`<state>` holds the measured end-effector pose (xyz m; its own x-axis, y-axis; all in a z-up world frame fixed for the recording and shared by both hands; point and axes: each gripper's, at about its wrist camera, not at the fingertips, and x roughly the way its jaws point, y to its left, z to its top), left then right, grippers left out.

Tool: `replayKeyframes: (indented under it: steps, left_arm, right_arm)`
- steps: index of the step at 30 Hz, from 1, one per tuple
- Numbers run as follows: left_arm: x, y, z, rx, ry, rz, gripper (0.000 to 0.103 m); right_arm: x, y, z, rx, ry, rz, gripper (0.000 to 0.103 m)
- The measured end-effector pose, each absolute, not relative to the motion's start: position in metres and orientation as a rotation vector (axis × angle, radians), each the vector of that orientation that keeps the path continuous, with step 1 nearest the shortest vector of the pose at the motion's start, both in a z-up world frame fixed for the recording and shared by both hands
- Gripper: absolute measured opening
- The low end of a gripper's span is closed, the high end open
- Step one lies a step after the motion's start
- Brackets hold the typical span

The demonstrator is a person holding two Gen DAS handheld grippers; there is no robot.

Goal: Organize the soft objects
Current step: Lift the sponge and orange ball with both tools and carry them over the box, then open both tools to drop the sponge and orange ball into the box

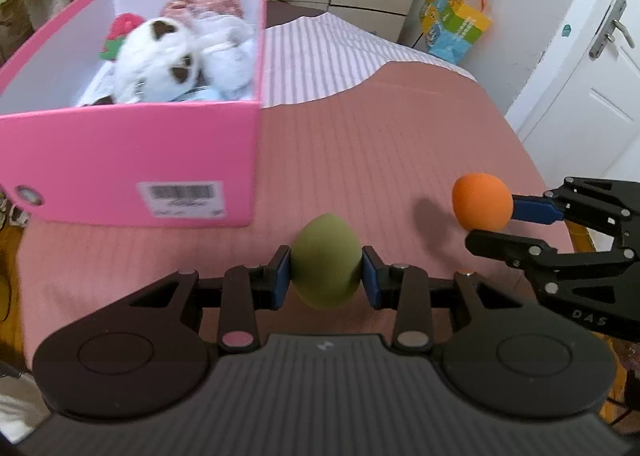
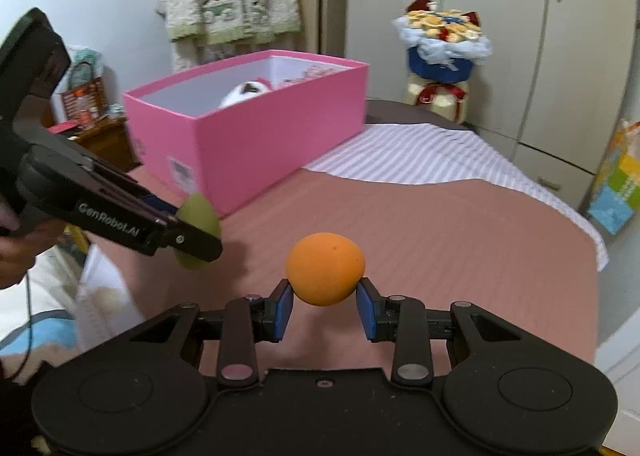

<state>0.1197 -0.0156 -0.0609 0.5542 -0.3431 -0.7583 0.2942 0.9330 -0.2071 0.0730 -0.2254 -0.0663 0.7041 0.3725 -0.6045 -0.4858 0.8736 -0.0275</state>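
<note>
My left gripper (image 1: 326,275) is shut on a green egg-shaped sponge (image 1: 325,262) and holds it above the pink bedspread. My right gripper (image 2: 325,306) is shut on an orange egg-shaped sponge (image 2: 325,269). In the left wrist view the orange sponge (image 1: 482,201) and right gripper (image 1: 498,222) are at the right. In the right wrist view the green sponge (image 2: 199,216) and left gripper (image 2: 188,232) are at the left. A pink box (image 1: 132,160) ahead holds a white plush toy (image 1: 154,60) and other soft items; it also shows in the right wrist view (image 2: 256,136).
A striped sheet (image 1: 320,56) lies beyond the pink spread (image 2: 420,224). A colourful bag (image 1: 456,22) and a white door (image 1: 592,68) are at the right. A bouquet (image 2: 442,44) stands by wardrobes. A wooden stand (image 2: 100,136) is left of the box.
</note>
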Motion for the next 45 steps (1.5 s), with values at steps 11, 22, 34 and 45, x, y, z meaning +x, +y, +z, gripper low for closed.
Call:
replayKeyframes:
  steps: [11, 22, 34, 45]
  left_arm:
    - [0.100, 0.043, -0.004, -0.079, 0.849, -0.379, 0.036]
    - [0.124, 0.082, 0.044, -0.064, 0.691, -0.360, 0.036]
    - [0.222, 0.106, 0.033, -0.101, 0.673, -0.291, 0.036]
    - [0.305, 0.108, 0.001, -0.047, 0.791, -0.209, 0.036]
  right_arm:
    - [0.065, -0.185, -0.030, -0.197, 0.575, 0.648, 0.039]
    - [0.099, -0.143, 0.000, -0.183, 0.489, 0.698, 0.039]
    - [0.190, -0.103, 0.021, -0.141, 0.446, 0.691, 0.039]
    - [0.299, -0.076, -0.001, -0.117, 0.646, 0.685, 0.039]
